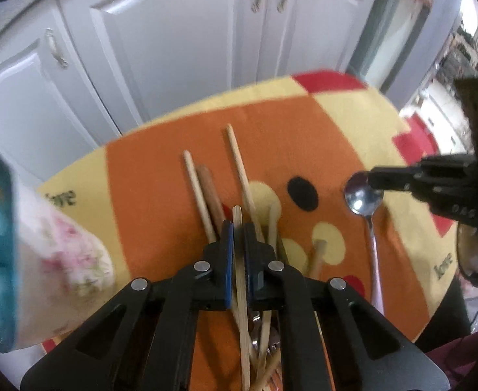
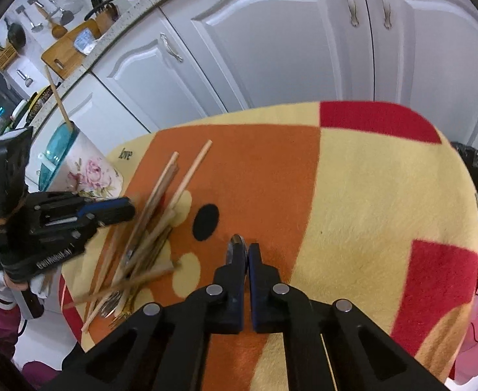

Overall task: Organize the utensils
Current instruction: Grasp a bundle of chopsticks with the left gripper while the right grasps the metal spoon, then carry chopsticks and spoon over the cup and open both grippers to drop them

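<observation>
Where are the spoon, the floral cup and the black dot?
spoon (image 1: 363, 195), left wrist view, on its bowl.
floral cup (image 2: 89, 171), right wrist view, on its side wall.
black dot (image 2: 206, 221), right wrist view, on its middle.

Left gripper (image 1: 238, 228) black with blue pads, jaws closed on a pale wooden chopstick (image 1: 240, 280). Under and beyond it, a loose pile of wooden chopsticks (image 1: 206, 195) on the orange, yellow and red fleece cloth (image 1: 160, 176). Left of the pile, a white floral utensil holder with a teal rim (image 1: 59, 254), blurred. Right of the pile, right gripper (image 1: 374, 181) pinches the bowl of a shiny metal spoon (image 1: 364, 197). White cabinet doors (image 1: 173, 32) behind the cloth.
</observation>
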